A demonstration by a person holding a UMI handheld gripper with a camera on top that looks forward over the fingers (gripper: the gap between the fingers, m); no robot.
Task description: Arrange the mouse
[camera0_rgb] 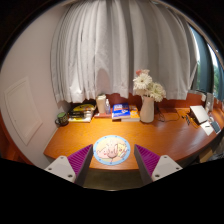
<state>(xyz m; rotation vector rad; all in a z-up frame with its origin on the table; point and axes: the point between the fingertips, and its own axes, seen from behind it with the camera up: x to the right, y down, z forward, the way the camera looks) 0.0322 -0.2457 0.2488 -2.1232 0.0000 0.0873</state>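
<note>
The gripper (111,160) is hovering with fingers spread above the desk (170,135); a round pad (111,150) is lying between them, its near edge hidden.

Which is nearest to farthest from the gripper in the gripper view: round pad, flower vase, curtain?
1. Round pad: on the desk, just ahead of the open gripper, between its fingers.
2. Flower vase: beyond it, rightward at the desk's back.
3. Curtain: behind the desk.

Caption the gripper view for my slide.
Open fingers flank a round patterned mouse pad on a wooden desk with white flowers.
</note>
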